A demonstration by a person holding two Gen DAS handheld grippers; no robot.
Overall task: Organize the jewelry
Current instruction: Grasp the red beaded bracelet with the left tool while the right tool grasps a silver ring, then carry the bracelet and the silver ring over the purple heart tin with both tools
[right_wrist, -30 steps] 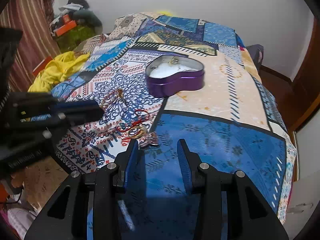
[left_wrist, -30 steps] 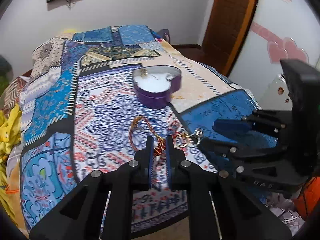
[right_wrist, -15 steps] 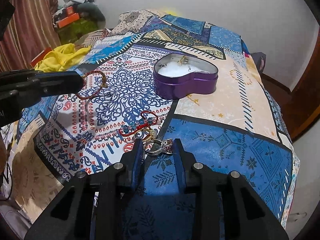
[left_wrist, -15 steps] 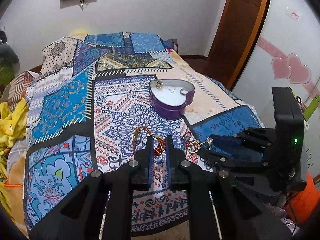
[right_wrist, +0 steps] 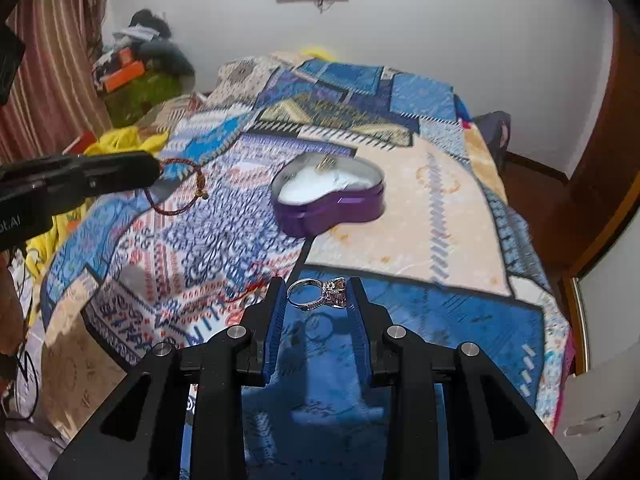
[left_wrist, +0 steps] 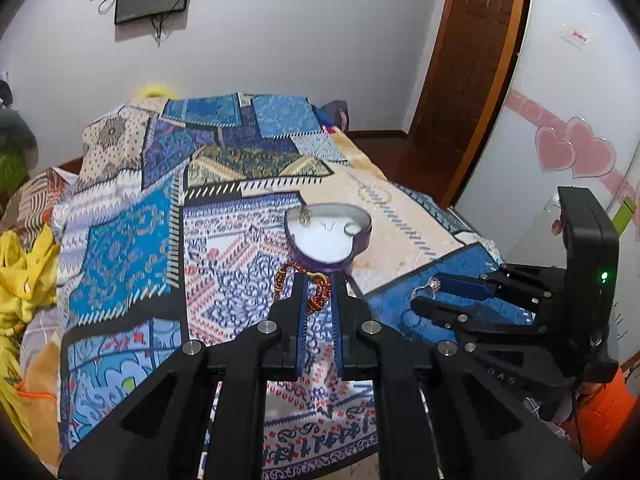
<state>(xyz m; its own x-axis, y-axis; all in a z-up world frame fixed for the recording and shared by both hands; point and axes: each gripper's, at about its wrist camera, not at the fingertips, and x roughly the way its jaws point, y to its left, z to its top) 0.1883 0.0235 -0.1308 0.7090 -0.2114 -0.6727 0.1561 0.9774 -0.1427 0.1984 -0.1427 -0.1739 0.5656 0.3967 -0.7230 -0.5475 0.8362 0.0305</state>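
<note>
Carrying: left tongs (left_wrist: 319,295) clamp bracelet (left_wrist: 316,294), right tongs (right_wrist: 317,296) pinch ring (right_wrist: 320,295), both short of tin (right_wrist: 329,196); release directly above it.

Bed (right_wrist: 440,216) under patchwork bedspread (left_wrist: 120,240), purple heart-shaped tin (right_wrist: 332,206) on it, yellow cloth (left_wrist: 24,276) at edge

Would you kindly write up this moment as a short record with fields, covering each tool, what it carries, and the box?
left tool: shut on the red and gold bracelet, lifted off the bedspread
right tool: shut on the silver ring, its stone against one finger
box: purple heart-shaped tin, open, white lining, a small gold piece near its rim
surface: patchwork bedspread
left on the bedspread: something red beside the right tool, too blurred to name
</note>
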